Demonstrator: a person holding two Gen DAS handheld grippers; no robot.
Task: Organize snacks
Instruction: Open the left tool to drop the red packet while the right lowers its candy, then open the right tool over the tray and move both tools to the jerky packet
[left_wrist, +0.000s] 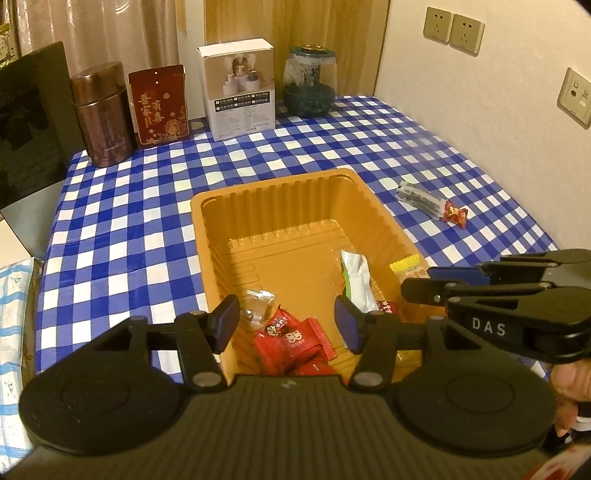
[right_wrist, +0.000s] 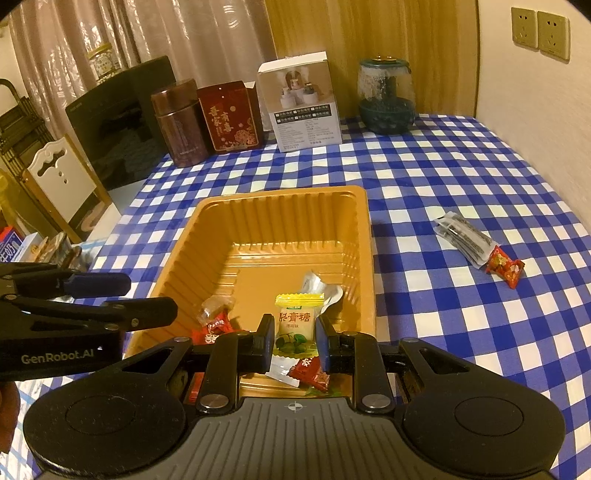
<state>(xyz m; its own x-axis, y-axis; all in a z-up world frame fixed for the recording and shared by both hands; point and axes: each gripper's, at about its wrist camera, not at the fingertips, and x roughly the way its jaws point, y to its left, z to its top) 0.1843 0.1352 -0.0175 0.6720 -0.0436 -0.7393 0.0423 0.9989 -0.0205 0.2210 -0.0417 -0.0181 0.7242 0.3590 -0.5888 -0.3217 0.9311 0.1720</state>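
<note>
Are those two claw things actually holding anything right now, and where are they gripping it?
The right gripper pinches a yellow-topped candy packet by its lower sides, above the orange tray. The left gripper is open and holds nothing.

A blue-and-white checked tablecloth (right_wrist: 424, 177) is covering the table. Along its far edge a brown tin (right_wrist: 180, 123), a red box with gold characters (right_wrist: 231, 118), a white carton (right_wrist: 304, 107) and a glass jar with dark contents (right_wrist: 386, 98) are standing in a row. Pale curtains (right_wrist: 147, 40) are hanging behind them, wall sockets (right_wrist: 539, 33) are sitting on the cream wall at the right, and a black panel (left_wrist: 29, 125) is leaning at the left.
</note>
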